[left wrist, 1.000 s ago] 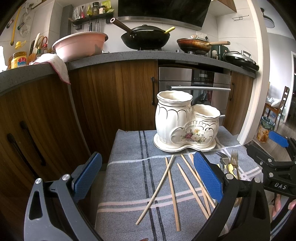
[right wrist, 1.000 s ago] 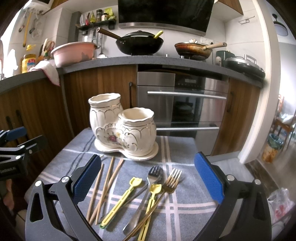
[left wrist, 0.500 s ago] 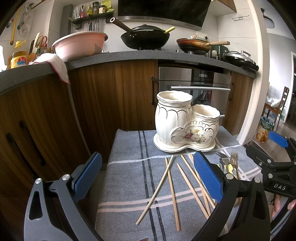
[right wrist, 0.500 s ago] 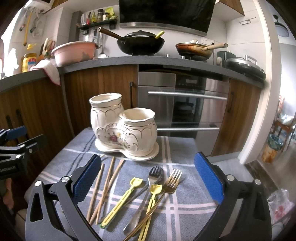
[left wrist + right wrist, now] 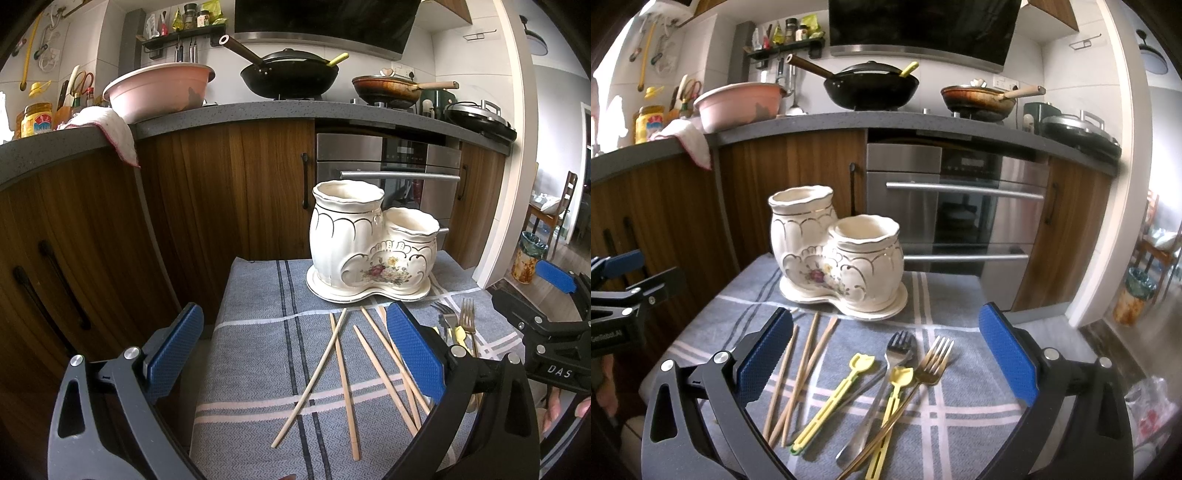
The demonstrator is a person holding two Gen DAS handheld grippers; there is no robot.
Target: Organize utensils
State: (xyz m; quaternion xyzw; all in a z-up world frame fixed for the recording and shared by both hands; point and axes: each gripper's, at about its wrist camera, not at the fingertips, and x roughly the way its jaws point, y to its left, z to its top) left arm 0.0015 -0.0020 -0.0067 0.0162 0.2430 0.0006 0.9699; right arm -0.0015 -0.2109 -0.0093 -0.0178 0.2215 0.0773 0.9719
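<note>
Both the left gripper (image 5: 291, 354) and right gripper (image 5: 882, 354) hover with fingers spread, empty. Chopsticks (image 5: 343, 373) and forks (image 5: 905, 373) lie loose mid-tabletop before the holder (image 5: 838, 258) near the far edge, likely awaiting sorting.

Glossy glazed ceramic holder (image 5: 842, 258); matt wooden chopsticks (image 5: 343, 373); woven cloth (image 5: 258, 369); shiny metal forks (image 5: 934, 360); yellow plastic picks (image 5: 834, 398).

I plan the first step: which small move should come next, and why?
Probably lower the open left gripper onto one chopstick. Both grippers are empty, the holder looks empty, and the chopsticks lie loose on the cloth right under the left one.
</note>
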